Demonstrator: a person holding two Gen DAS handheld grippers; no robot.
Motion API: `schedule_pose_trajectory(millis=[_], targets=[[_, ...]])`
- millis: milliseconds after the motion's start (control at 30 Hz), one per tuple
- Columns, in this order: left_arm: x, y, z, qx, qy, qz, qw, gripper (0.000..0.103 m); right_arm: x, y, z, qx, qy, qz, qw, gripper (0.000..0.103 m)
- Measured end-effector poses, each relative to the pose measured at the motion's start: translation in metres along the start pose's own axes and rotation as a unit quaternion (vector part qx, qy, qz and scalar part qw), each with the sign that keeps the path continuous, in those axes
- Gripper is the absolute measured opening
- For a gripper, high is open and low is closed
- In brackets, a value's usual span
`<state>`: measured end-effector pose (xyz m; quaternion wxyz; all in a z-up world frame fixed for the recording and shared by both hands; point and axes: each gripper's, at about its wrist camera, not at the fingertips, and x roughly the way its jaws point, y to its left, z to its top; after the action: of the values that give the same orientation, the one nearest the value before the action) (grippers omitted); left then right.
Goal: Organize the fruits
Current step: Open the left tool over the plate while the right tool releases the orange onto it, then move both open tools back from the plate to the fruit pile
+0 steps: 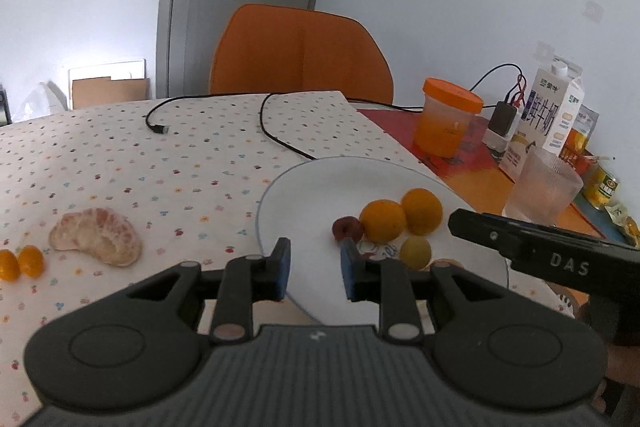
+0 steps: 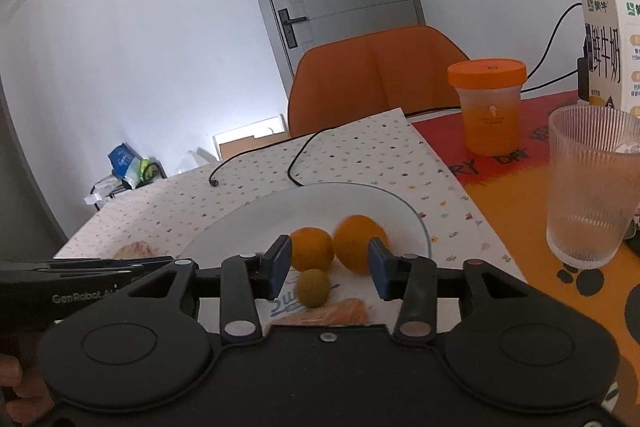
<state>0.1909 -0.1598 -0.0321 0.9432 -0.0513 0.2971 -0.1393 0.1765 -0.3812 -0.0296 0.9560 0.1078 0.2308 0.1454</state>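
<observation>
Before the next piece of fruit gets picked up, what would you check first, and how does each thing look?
1. Left hand-held gripper free of fruit: ok, nothing between its fingers.
2. Right hand-held gripper free: ok, open above the plate.
3. Plate has room: ok, its left half is bare.
4. Fruit left on the cloth: not ok, the peeled segment piece and two small orange fruits lie outside.
5. Cable clear of the plate: cannot tell, it ends at the rim.

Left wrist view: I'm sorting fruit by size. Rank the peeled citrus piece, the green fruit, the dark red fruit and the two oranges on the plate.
1. Peeled citrus piece
2. The two oranges, alike
3. Green fruit
4. Dark red fruit, close to the green one
</observation>
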Motion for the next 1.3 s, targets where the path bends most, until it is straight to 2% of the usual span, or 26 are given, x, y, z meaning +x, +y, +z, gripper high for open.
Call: schedule_pose_trajectory(millis=[100,300,467,533,600,667,733,900,1067,1300], targets=[[-0.007,0.006,0.000,-0.006,-0.003,0.006,1.0000,0.027,-0.003,0.004,0.000,-0.001,-0.002,0.010,1.000,0.044],[-0.015,0.023,-0.002,-0.010,0.001,0.034,0.9994,0.037,-0.006,0.016,-0.002,-0.005,-0.008,0.035,0.999,0.056],[-0.024,0.042,-0.002,-0.028,-0.014,0.050,0.9983,0.051,-0.004,0.026,-0.001,-0.008,-0.009,0.050,0.999,0.058],[-0.028,0.048,-0.001,-0.031,-0.020,0.059,0.9976,0.053,-0.005,0.031,-0.001,-0.012,-0.013,0.054,0.998,0.066],[-0.034,0.055,0.000,-0.039,-0.026,0.067,0.9967,0.056,-0.003,0.038,0.000,-0.018,-0.010,0.058,0.998,0.067],[-0.042,0.062,-0.002,-0.050,-0.038,0.071,0.9955,0.067,-0.001,0.046,0.001,-0.024,-0.007,0.062,0.998,0.068],[-0.049,0.068,-0.004,-0.056,-0.045,0.075,0.9946,0.074,-0.001,0.053,0.002,-0.029,-0.004,0.065,0.997,0.073],[-0.062,0.083,-0.007,-0.059,-0.047,0.091,0.9930,0.077,0.000,0.073,0.002,-0.042,-0.006,0.077,0.996,0.082],[-0.078,0.100,-0.013,-0.075,-0.058,0.107,0.9897,0.084,0.007,0.095,-0.003,-0.052,0.008,0.094,0.994,0.085],[-0.099,0.123,-0.025,-0.098,-0.059,0.127,0.9853,0.085,0.008,0.116,-0.010,-0.060,0.021,0.108,0.992,0.091]])
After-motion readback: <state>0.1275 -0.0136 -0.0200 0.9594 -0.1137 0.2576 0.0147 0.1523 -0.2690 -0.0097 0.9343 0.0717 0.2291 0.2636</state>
